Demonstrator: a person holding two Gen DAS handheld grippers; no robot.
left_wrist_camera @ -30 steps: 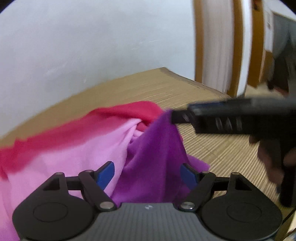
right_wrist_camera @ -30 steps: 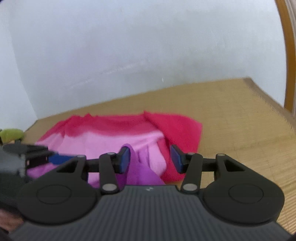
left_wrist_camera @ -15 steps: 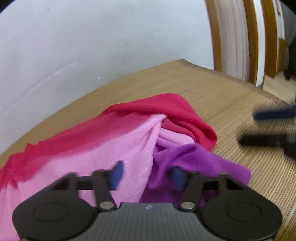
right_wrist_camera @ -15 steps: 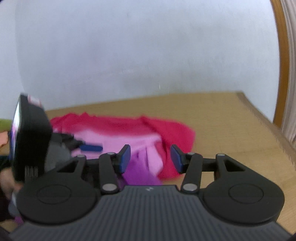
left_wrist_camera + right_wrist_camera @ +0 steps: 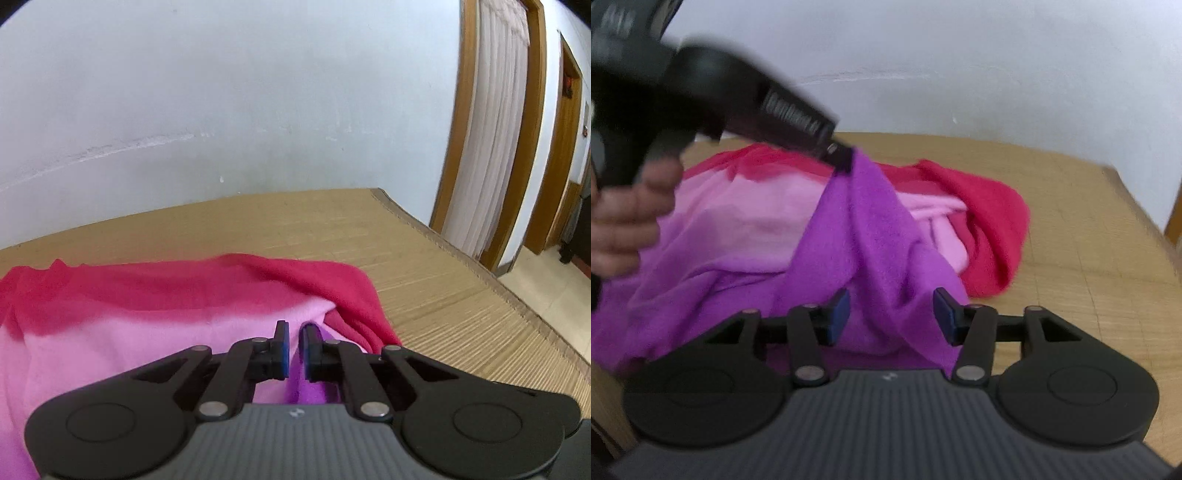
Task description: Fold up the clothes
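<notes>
A garment shading from red (image 5: 207, 284) through pink to purple lies bunched on a woven mat (image 5: 424, 266). My left gripper (image 5: 293, 332) has its jaws closing to a narrow gap, with a fold of pink and purple cloth pinched between the pads. In the right wrist view the left gripper (image 5: 846, 160) holds a peak of the purple cloth (image 5: 864, 229) lifted above the pile, a hand (image 5: 624, 221) on its handle. My right gripper (image 5: 892, 310) sits low over the purple fold; its jaws are opening, with cloth between the pads but not pressed.
A white wall runs behind the mat (image 5: 1071, 229). The mat's right edge (image 5: 480, 266) drops to a tiled floor. Beyond it stand a wood-framed doorway with a pale curtain (image 5: 491, 129) and a second door.
The left jaws went from wide open to nearly shut on the purple fold and raised it. The right gripper, which held that cloth up earlier, let it go, sank lower and spread its jaws wider.
</notes>
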